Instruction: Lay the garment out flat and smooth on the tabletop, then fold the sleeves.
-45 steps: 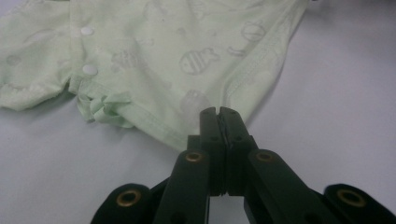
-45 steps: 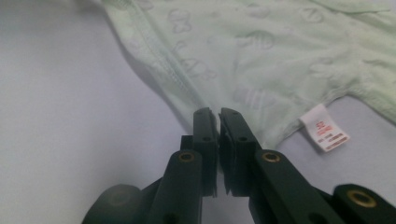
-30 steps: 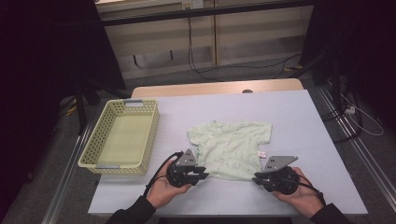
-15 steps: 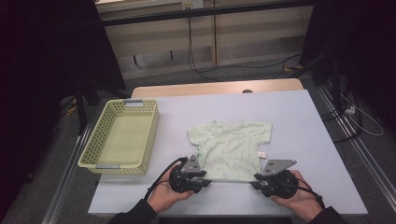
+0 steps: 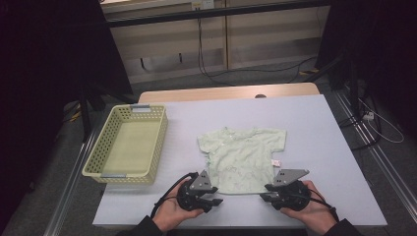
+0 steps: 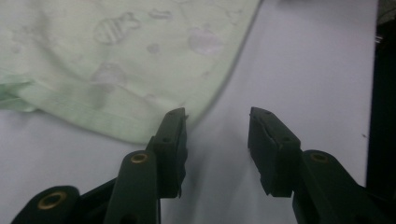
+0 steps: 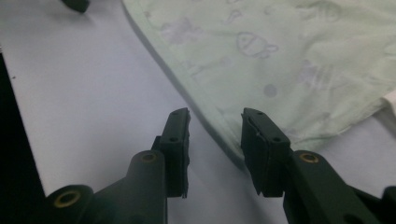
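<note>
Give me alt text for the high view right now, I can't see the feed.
A small pale green shirt lies flat on a white table, with the person's left gripper and right gripper at its two near hem corners. A yellow basket stands to the shirt's left, nothing visible in it.

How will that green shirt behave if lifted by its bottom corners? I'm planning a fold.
The shirt is probably floppy: thin cloth lying flat with soft wrinkles. It likely sags between the left gripper and right gripper, both open at its hem. Probably light; pushing would bunch it.
</note>
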`<action>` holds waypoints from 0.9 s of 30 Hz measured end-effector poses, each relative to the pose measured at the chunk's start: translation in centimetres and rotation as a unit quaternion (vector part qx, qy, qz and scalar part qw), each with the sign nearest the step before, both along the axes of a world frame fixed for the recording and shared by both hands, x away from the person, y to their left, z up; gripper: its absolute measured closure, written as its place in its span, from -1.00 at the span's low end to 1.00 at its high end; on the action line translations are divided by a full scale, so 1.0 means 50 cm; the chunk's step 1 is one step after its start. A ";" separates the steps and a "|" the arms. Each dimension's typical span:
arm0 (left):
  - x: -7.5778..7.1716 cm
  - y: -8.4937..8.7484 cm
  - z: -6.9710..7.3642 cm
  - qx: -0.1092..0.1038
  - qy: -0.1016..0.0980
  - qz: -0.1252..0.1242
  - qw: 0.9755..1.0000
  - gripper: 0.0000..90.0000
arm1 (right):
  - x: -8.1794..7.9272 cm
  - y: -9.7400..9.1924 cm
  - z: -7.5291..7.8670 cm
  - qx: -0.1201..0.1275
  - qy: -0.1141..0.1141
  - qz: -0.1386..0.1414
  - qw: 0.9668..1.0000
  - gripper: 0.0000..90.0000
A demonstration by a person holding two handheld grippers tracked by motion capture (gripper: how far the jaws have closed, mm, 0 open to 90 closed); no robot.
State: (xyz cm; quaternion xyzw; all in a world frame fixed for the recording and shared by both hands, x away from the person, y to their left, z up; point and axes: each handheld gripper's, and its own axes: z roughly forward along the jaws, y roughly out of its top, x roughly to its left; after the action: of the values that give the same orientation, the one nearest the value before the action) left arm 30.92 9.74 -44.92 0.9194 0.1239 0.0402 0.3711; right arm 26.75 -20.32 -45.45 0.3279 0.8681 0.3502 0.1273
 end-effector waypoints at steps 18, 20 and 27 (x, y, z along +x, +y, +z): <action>0.074 0.047 0.015 -0.078 -0.017 0.156 0.985 -0.83 | 0.047 -0.048 0.014 0.092 -0.062 -0.110 0.988 -0.59; 0.080 0.053 0.018 -0.087 -0.023 0.168 0.982 -0.89 | 0.047 -0.045 0.015 0.093 -0.072 -0.118 0.986 -0.71; 0.120 0.045 0.034 -0.102 -0.033 0.211 0.971 -0.89 | 0.039 -0.053 0.019 0.114 -0.093 -0.136 0.980 -0.83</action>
State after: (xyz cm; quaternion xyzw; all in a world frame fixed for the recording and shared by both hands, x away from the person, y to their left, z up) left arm 36.92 11.99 -43.23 0.8276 0.3066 0.1355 0.4503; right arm 28.69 -22.97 -44.48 0.4213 0.7544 0.4550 0.2153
